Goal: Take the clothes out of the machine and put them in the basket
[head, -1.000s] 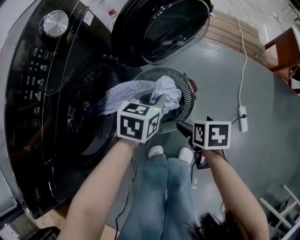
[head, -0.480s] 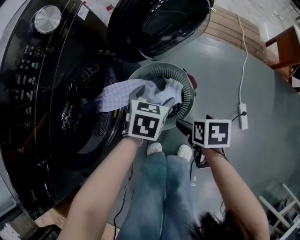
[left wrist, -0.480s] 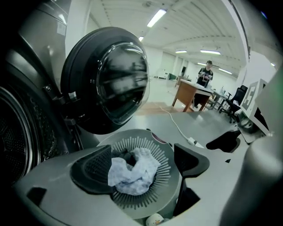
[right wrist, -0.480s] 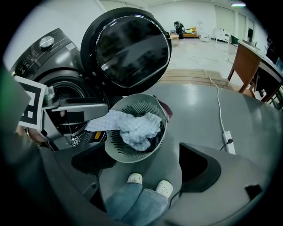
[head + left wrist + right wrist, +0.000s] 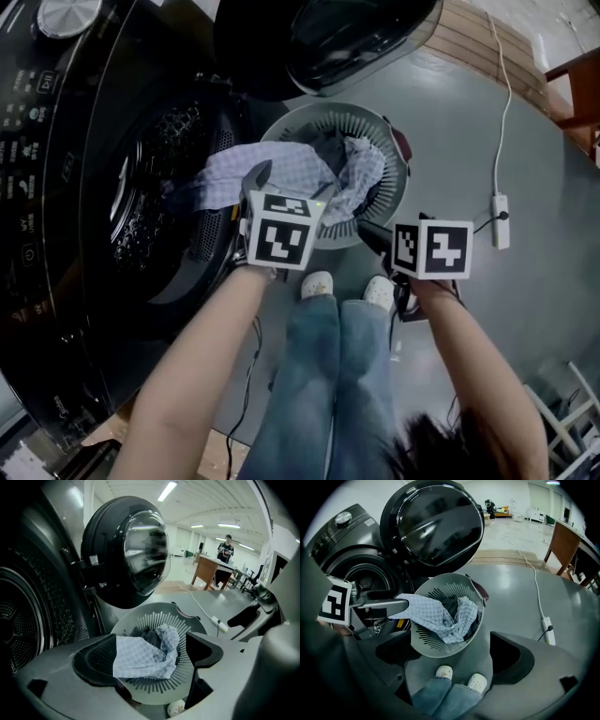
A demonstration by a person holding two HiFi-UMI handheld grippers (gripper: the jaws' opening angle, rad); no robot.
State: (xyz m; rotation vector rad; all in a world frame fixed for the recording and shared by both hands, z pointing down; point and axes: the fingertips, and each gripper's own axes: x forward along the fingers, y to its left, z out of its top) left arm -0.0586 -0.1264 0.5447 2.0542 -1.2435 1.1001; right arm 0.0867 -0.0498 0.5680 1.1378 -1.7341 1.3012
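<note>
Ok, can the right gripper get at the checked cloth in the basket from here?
Probably yes: the right gripper is open and empty close beside the basket, and the checked cloth lies on top with nothing covering it.

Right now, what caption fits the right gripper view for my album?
Checked cloth spills over the grey slotted basket beneath the washing machine's open door.
</note>
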